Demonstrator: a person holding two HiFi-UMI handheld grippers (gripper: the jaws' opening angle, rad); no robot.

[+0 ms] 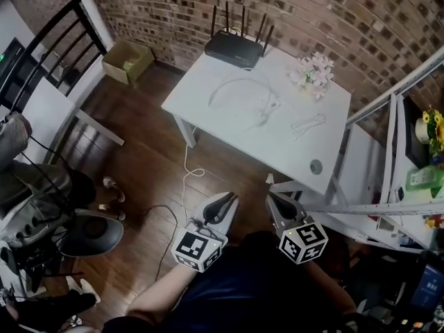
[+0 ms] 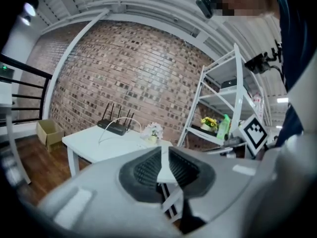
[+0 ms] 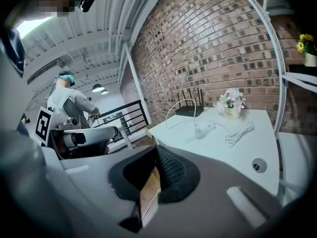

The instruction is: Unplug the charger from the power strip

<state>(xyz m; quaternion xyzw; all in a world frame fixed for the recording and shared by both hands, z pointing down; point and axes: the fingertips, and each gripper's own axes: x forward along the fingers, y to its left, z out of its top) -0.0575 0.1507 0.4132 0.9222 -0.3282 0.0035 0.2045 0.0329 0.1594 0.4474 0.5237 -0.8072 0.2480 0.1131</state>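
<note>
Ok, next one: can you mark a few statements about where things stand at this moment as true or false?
1. The router sits at the far edge of the white table, by the brick wall. True.
2. Both grippers hover over the table top. False: the left gripper and the right gripper are held short of the table, close to the person's body and above the wooden floor.
3. The right gripper's jaws are shut with nothing between them. True.
4. The flowers stand on the floor. False: they stand on the table, near the wall side.
</note>
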